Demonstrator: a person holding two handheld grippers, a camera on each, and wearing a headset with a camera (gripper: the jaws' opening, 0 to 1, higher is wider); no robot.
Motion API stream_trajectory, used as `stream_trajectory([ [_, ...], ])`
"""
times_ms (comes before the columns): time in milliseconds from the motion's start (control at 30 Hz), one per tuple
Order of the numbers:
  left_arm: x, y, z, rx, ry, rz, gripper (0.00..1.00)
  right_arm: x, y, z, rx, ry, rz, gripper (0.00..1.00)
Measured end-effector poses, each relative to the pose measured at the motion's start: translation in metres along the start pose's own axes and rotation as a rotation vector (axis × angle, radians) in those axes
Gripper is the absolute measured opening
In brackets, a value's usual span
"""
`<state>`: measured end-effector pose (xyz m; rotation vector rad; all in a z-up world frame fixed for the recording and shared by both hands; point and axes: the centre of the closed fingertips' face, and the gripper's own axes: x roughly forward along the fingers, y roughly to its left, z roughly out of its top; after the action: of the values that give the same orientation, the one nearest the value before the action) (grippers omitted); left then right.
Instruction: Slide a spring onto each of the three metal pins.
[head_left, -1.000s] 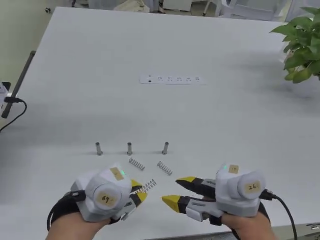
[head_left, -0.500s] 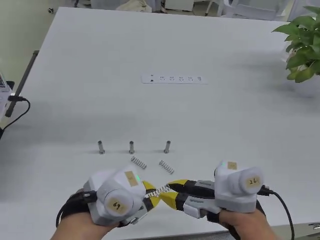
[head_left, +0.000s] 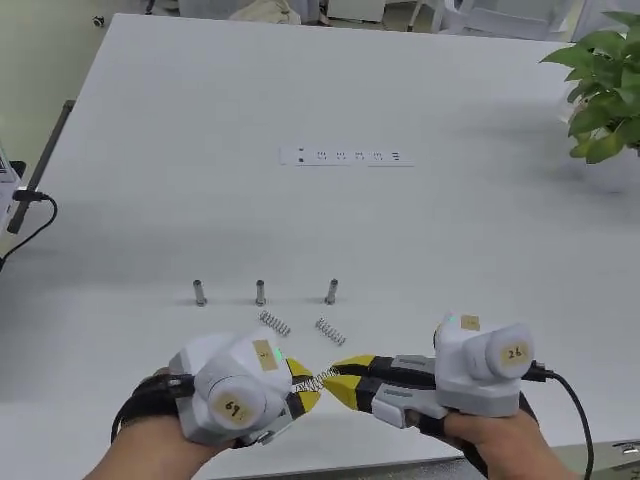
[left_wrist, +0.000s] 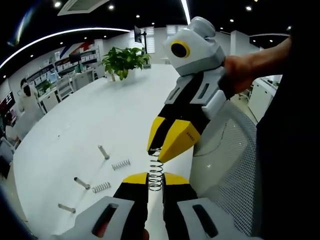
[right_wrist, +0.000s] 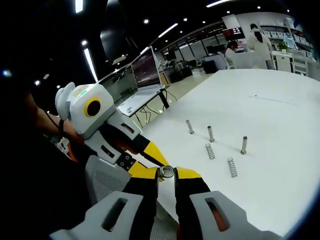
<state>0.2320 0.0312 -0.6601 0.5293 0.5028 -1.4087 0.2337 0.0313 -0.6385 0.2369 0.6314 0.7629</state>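
In the head view I am holding one spring (head_left: 320, 379) low over the near edge of the white table (head_left: 300, 80). My left gripper (head_left: 303, 390) is pinching one end and my right gripper (head_left: 338, 377) the other. The three metal pins (head_left: 260, 291) are standing bare in a row further out, and two loose springs (head_left: 300, 327) are lying just in front of them, so I judge the first spring is only now being readied. It looks like a handover to set its axis right. The housings are hiding the actual pinch here. In the left gripper view my own jaws are pressed together on the spring's lower coils, which are disappearing between them, while the other gripper's yellow tips are clamping the top. In the right gripper view the spring is showing end-on, nipped between my two tips (its open bore is facing the camera). Next, I think, one side is going to have to let go, and the other must line that bore up over a pin's top. Whether the pins are fixed or merely standing, I cannot tell.
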Motion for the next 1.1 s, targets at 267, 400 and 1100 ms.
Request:
stream_trajectory([
  [267,0.002,0.005,0.008,0.005,-0.028,0.006,0.02,0.001,0.003,0.014,-0.11,0.045,0.001,0.09],
  [400,0.004,0.006,0.012,0.01,-0.042,0.002,0.02,0.002,0.003,0.014,-0.175,0.092,-0.003,0.1],
  [1100,0.013,-0.005,0.021,0.082,-0.049,-0.055,0.02,-0.02,-0.005,-0.002,-0.577,0.408,0.083,0.2],
])
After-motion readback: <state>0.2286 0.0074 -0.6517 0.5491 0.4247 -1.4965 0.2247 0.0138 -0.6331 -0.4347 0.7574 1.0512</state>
